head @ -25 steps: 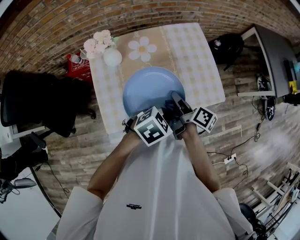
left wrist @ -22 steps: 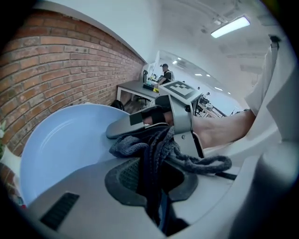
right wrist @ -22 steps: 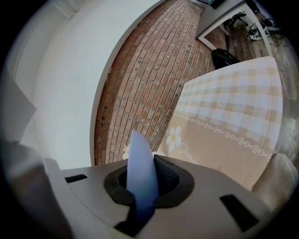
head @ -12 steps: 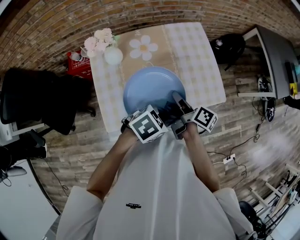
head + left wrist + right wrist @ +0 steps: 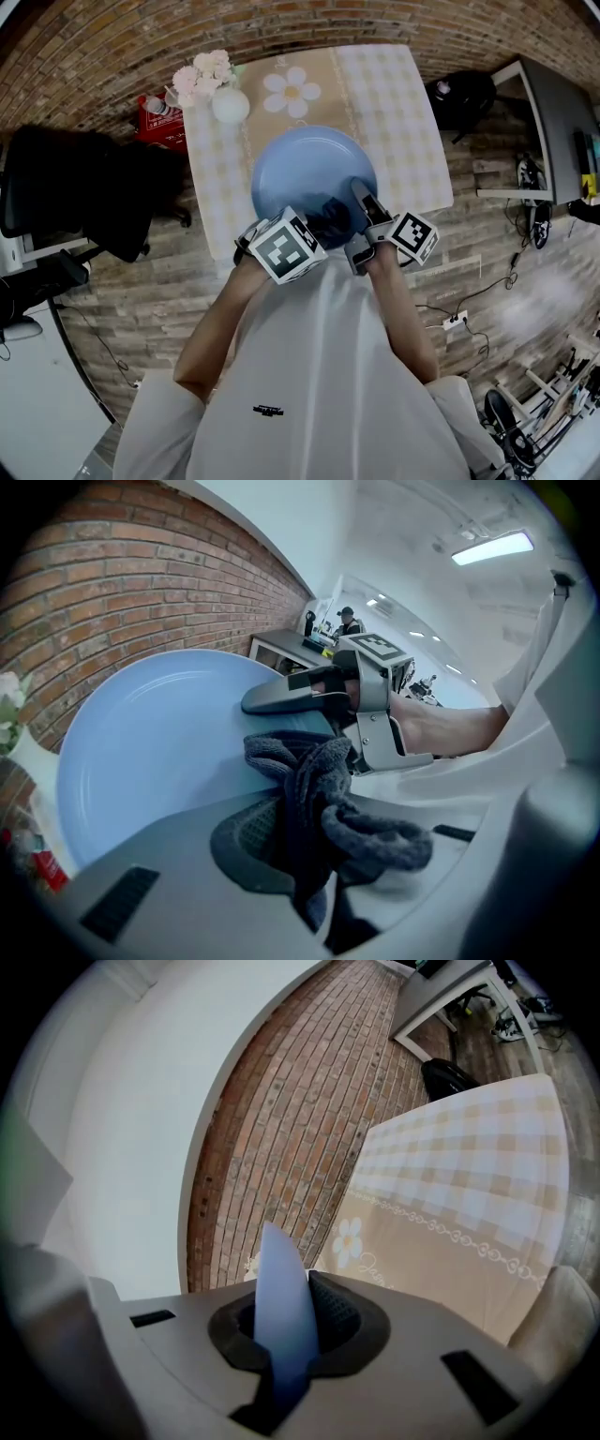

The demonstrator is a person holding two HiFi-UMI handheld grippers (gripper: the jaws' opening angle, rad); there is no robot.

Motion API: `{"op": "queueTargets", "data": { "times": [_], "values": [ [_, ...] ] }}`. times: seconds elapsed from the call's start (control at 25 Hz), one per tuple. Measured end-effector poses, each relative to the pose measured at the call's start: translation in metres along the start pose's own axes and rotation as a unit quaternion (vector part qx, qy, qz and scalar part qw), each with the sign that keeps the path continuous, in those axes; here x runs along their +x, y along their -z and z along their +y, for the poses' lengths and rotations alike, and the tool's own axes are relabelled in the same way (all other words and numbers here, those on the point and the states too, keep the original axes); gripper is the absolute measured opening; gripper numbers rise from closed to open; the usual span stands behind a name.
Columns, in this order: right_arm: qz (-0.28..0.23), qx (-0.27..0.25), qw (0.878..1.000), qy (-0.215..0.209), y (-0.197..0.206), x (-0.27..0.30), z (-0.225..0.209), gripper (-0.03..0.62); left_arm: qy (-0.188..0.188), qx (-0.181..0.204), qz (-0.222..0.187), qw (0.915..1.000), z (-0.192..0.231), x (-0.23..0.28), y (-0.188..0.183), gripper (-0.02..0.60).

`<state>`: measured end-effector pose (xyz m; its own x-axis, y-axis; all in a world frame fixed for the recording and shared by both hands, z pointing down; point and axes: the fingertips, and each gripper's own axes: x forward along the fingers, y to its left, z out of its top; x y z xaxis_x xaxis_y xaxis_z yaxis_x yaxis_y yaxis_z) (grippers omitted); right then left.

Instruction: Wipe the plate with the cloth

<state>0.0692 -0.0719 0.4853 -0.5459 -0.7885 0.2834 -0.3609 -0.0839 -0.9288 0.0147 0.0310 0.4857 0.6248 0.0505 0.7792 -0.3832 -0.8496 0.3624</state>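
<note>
My left gripper (image 5: 314,883) is closed on the dark grey cloth (image 5: 323,803), which bunches out from between the 2 jaws and lies against the face of the blue plate (image 5: 302,167). My right gripper (image 5: 286,1349) is clamped on the plate's rim, which shows edge-on between its jaws (1 jaw on either face). In the head view the plate is over the near half of the table (image 5: 412,141). The right gripper holds it at the near right edge, and the cloth sits on the near part of its face, just left of that gripper. From the left gripper view the plate stands tilted up, its face towards me and the brick wall (image 5: 141,583) behind it. The table wears a checked cover with a beige runner (image 5: 323,84) down the middle, printed with a white daisy (image 5: 291,94). A white vase (image 5: 230,106) of pale pink flowers stands at the far left corner. A black chair (image 5: 66,197) is on the floor well to the left.
</note>
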Motion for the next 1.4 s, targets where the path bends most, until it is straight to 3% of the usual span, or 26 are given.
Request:
{"op": "queueTargets", "data": {
  "times": [0.56,0.92,1.12,1.4],
  "values": [
    [-0.003,0.006,1.0,0.001,-0.014,-0.008,-0.004,0.058,-0.092,-0.006,-0.004,0.9958,0.048,-0.02,0.003,0.061],
    [-0.003,0.01,1.0,-0.005,-0.015,-0.01,-0.004,0.058,-0.144,-0.016,-0.002,0.9895,0.092,-0.039,0.007,0.061],
    [0.002,0.006,1.0,-0.014,-0.014,-0.015,0.0,0.058,-0.19,-0.008,0.0,0.9817,0.116,-0.052,0.001,0.061],
    [0.003,0.007,1.0,-0.02,-0.011,-0.022,0.003,0.058,-0.21,-0.003,-0.005,0.9778,0.133,-0.058,-0.013,0.061]
  ]
}}
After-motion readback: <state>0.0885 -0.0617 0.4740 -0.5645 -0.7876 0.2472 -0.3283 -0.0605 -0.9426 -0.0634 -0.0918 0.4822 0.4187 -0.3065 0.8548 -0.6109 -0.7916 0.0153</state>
